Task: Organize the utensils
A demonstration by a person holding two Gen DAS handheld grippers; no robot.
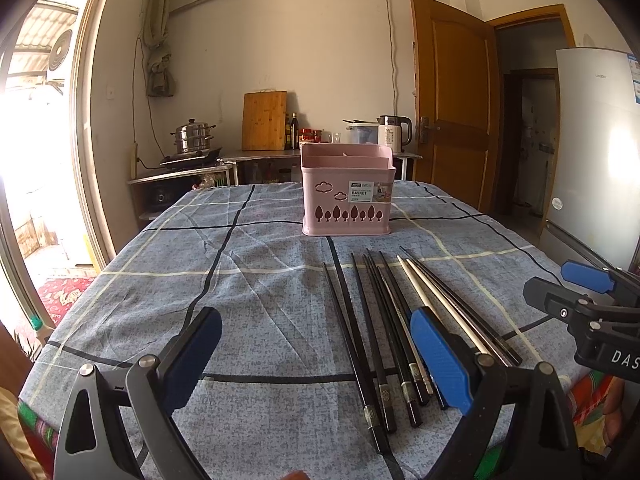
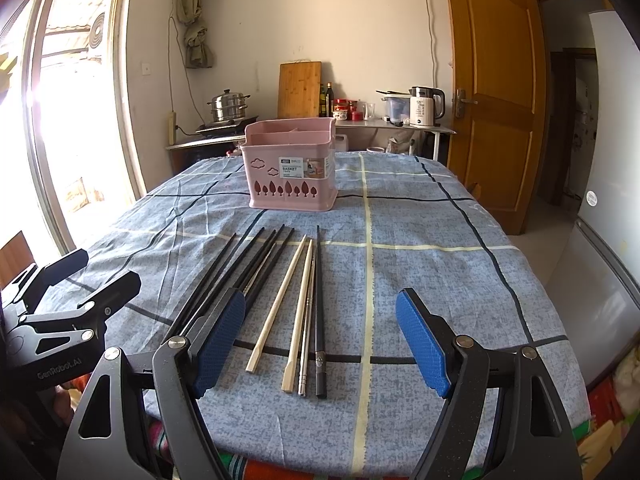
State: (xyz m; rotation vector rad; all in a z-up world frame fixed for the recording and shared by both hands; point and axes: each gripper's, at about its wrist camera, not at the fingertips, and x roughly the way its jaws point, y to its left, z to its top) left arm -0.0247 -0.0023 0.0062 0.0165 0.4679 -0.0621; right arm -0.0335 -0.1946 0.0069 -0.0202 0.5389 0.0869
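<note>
2 hand-held grippers spread wide, left [image 1: 316, 356], right [image 2: 320, 344], chopsticks [image 2: 304, 312] between, pink basket [image 2: 292, 172] beyond

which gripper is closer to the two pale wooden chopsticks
Right. The pale wooden chopsticks lie between the open right gripper's fingers; the open left gripper sits over the black chopsticks beside them.

Pink plastic basket [image 2: 291, 168] upright at the table's far middle – divided compartments, tree cut-outs (label on front), chopsticks [image 2: 280, 296] lying loose in a near row – black left, pale wooden pair, one metal, one black right.
</note>
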